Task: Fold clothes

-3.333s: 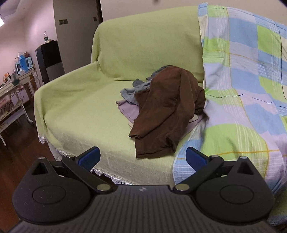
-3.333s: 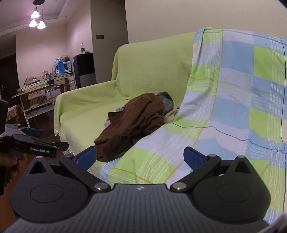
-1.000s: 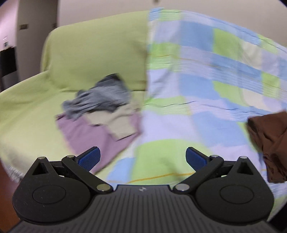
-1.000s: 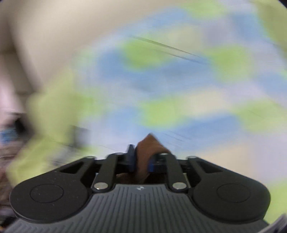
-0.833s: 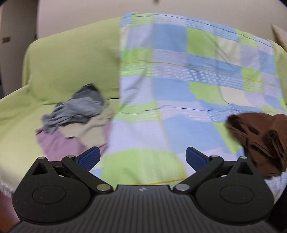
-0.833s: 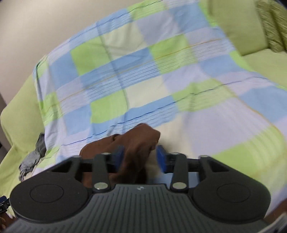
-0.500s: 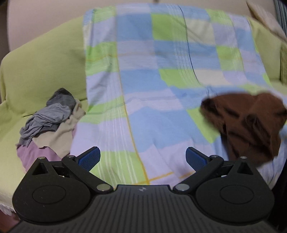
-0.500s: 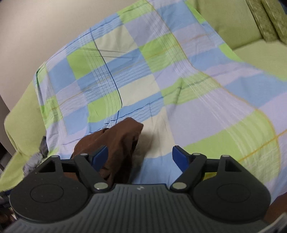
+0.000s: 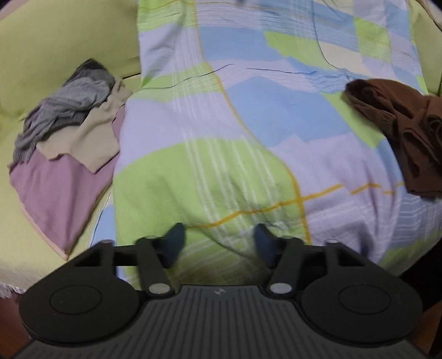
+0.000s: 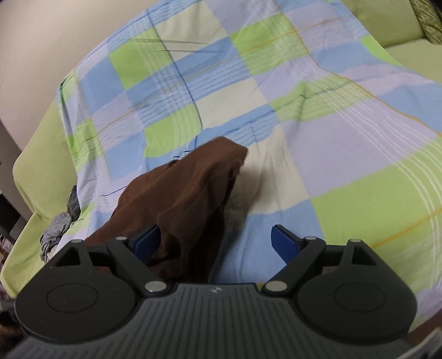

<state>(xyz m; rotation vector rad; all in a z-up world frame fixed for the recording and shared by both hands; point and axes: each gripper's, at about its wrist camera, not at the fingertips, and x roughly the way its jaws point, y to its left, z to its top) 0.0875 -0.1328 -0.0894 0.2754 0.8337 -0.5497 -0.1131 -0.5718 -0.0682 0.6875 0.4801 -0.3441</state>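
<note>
A crumpled brown garment (image 9: 400, 127) lies on the checked sheet (image 9: 221, 116) that covers the sofa; in the right wrist view it (image 10: 187, 198) lies bunched just in front of my right gripper (image 10: 218, 243), draped over the left finger. The right gripper is open and holds nothing. My left gripper (image 9: 218, 243) hovers low over the front of the sheet, its jaws partly closed with nothing between them. A pile of grey, beige and mauve clothes (image 9: 66, 129) lies on the green sofa seat to the left.
The sofa has a light green cover (image 9: 55, 41) and a tall backrest. The pile also shows at the left edge of the right wrist view (image 10: 58, 226). A patterned cushion (image 10: 431, 24) sits at the far right. Dark floor lies below the sofa's front edge.
My right gripper carried the brown garment from the pile onto the checked sheet and let go of it. My left gripper swung right, dropped toward the sheet, and its jaws narrowed.
</note>
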